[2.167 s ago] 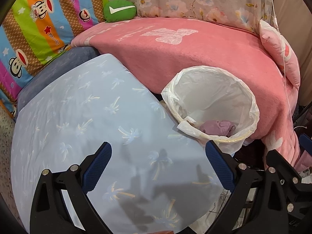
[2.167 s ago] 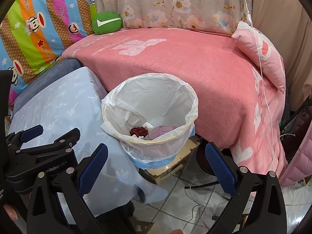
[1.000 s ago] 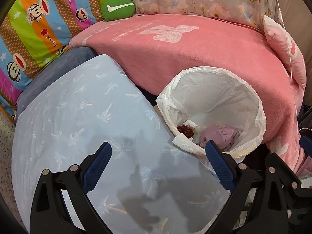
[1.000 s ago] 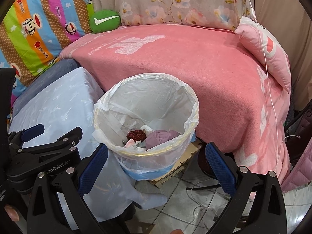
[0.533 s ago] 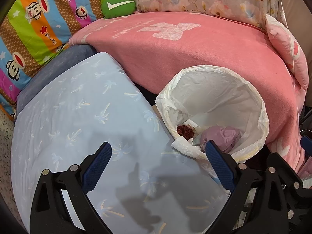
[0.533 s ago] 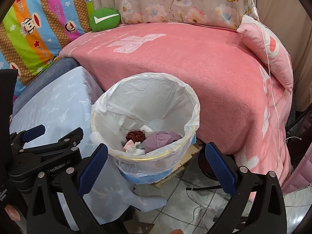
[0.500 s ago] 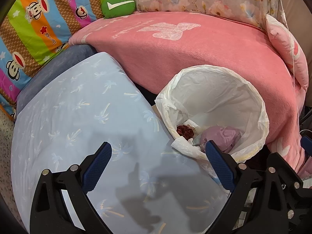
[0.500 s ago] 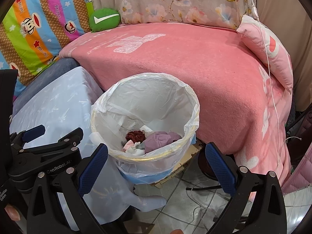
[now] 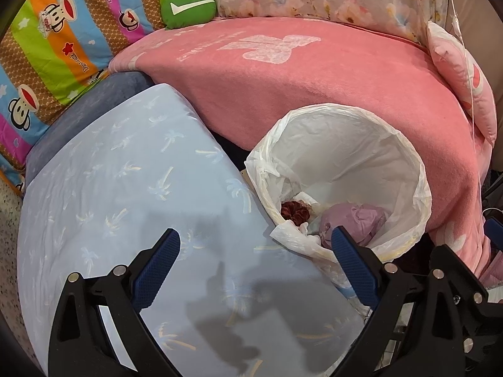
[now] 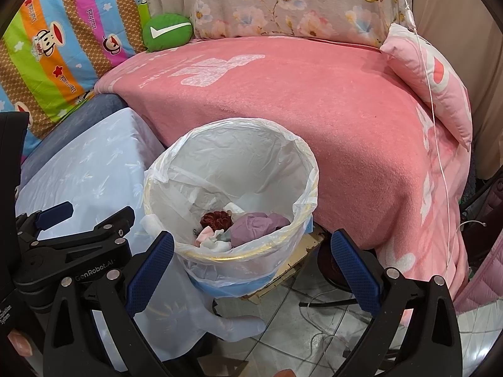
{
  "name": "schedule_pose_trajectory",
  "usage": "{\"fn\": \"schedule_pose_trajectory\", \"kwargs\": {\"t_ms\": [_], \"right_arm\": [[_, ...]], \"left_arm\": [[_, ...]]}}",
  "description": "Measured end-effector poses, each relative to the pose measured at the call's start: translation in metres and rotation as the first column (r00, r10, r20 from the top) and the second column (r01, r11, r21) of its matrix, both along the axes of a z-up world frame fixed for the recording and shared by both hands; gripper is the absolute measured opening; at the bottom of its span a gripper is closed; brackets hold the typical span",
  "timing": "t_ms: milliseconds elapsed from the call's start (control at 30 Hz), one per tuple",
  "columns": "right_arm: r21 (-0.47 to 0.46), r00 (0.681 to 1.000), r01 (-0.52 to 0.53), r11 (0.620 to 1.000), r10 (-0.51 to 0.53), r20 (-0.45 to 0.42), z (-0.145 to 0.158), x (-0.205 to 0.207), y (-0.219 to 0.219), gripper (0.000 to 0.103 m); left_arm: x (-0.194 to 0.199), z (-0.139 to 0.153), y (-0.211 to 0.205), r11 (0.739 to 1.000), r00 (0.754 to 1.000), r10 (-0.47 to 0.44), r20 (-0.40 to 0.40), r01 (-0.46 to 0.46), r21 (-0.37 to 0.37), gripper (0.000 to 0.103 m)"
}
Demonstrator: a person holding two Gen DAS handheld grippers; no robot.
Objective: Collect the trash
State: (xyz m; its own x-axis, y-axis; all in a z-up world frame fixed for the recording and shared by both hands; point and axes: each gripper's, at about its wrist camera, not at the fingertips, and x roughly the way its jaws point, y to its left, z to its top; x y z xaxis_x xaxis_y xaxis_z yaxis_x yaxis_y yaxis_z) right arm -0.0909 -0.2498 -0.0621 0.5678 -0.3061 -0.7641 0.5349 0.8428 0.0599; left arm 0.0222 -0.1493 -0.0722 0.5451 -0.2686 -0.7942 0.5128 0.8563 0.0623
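Note:
A trash bin (image 10: 301, 163) lined with a white plastic bag stands between the pink bed and a pale blue cloth-covered surface. Inside lie a purple crumpled wad (image 10: 261, 223), a dark red scrunched item (image 10: 217, 218) and white scraps (image 10: 213, 242). In the left wrist view the same bin (image 9: 418, 185) sits right of centre with the purple wad (image 9: 355, 220) and red item (image 9: 294, 212) showing. My left gripper (image 9: 254, 264) hangs open and empty over the blue cloth. My right gripper (image 10: 251, 267) is open and empty, just above the bin's near rim. The left gripper (image 10: 78, 238) also shows at the right wrist view's left edge.
A pink blanket (image 10: 298, 94) covers the bed behind the bin. A pale blue palm-print cloth (image 9: 125, 194) lies to the left. A green cushion (image 10: 166, 31), a striped monkey-print pillow (image 10: 47, 40) and a pink pillow (image 10: 433, 75) line the back. Tiled floor with cables (image 10: 314, 308) lies below.
Both grippers have risen and tipped a little toward the bin, so more of the trash at its bottom shows. Neither gripper's opening has changed.

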Motion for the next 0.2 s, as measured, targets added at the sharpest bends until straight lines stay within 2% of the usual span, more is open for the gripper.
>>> {"fn": "schedule_pose_trajectory", "kwargs": {"t_ms": [200], "right_arm": [[0.001, 1.0, 0.005, 1.0, -0.005, 0.005, 0.0006, -0.0006, -0.0009, 0.098]], "left_arm": [[0.0, -0.0007, -0.0026, 1.0, 1.0, -0.005, -0.005, 0.005, 0.004, 0.093]]}}
